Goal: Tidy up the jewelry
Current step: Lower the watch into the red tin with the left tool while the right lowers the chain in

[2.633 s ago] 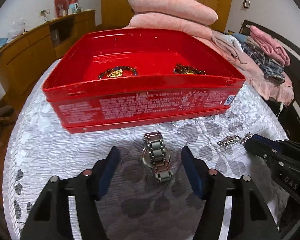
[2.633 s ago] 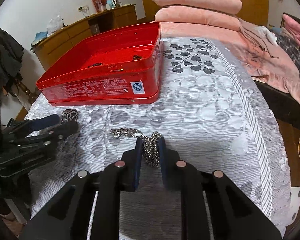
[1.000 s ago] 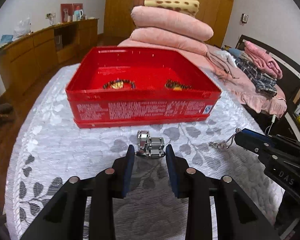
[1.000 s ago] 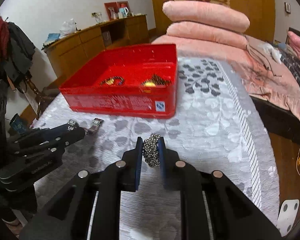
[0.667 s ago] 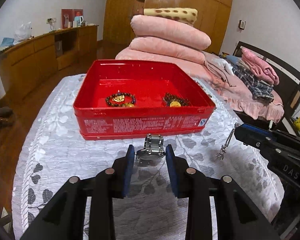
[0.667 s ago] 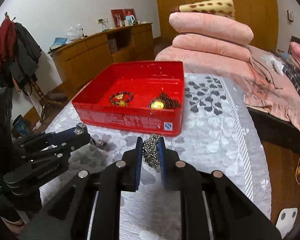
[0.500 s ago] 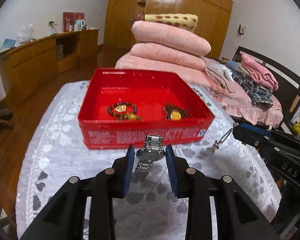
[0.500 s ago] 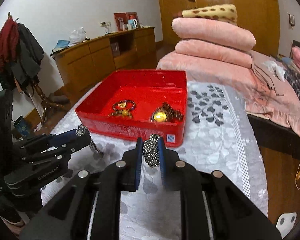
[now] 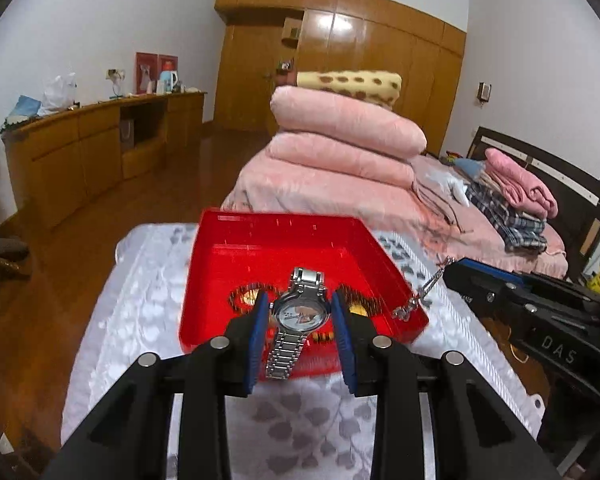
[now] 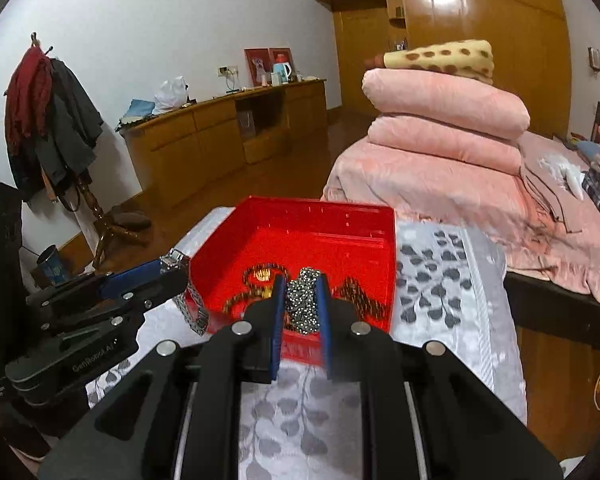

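Observation:
My left gripper [image 9: 299, 314] is shut on a silver metal watch [image 9: 298, 316], held in the air above the near edge of the red tin tray [image 9: 276, 236]. Its band hangs down. My right gripper [image 10: 302, 300] is shut on a bunched silver chain necklace [image 10: 302, 306], also lifted above the tray's [image 10: 364, 216] near edge. The chain's loose end [image 9: 424, 294] dangles from the right gripper in the left wrist view. Beaded bracelets [image 10: 262, 274] lie inside the tray. The left gripper with the watch [image 10: 184, 280] shows at the left of the right wrist view.
The tray stands on a table with a grey leaf-patterned cloth [image 9: 300, 420]. Behind it is a bed with stacked pink blankets [image 9: 340, 140]. A wooden sideboard [image 9: 92, 152] runs along the left wall. A coat stand [image 10: 48, 120] is at the far left.
Both grippers have risen and moved forward over the tray. The watch and the chain have come off the cloth and now hang in the air.

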The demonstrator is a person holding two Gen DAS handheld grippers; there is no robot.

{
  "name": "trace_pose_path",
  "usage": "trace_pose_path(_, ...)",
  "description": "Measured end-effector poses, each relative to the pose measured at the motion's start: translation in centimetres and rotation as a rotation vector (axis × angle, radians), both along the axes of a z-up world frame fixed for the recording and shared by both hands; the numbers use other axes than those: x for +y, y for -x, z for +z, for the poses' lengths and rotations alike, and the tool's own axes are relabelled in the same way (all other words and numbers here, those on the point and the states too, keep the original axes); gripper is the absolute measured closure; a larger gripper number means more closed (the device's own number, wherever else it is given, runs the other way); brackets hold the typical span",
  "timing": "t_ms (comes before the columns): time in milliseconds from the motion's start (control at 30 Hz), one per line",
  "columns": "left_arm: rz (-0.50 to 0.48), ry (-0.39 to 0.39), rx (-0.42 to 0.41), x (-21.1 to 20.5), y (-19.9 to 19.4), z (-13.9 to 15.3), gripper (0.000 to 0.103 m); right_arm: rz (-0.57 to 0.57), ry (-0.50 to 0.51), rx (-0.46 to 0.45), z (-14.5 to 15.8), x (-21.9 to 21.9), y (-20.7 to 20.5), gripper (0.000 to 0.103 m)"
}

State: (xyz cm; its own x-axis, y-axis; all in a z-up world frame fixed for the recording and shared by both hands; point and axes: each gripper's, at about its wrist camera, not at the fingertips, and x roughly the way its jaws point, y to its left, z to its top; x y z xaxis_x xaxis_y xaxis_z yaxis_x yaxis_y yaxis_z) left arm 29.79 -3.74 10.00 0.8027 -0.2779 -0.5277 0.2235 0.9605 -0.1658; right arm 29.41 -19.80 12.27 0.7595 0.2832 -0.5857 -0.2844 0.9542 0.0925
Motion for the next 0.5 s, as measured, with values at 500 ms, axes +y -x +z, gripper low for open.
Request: trace_pose_path(500, 0.047, -0.01, 0.064, -0.1, -6.0, -1.9, 0.072, 0.0, -0.032, 0.05, -0.9, 0.6, -5.4, 0.089)
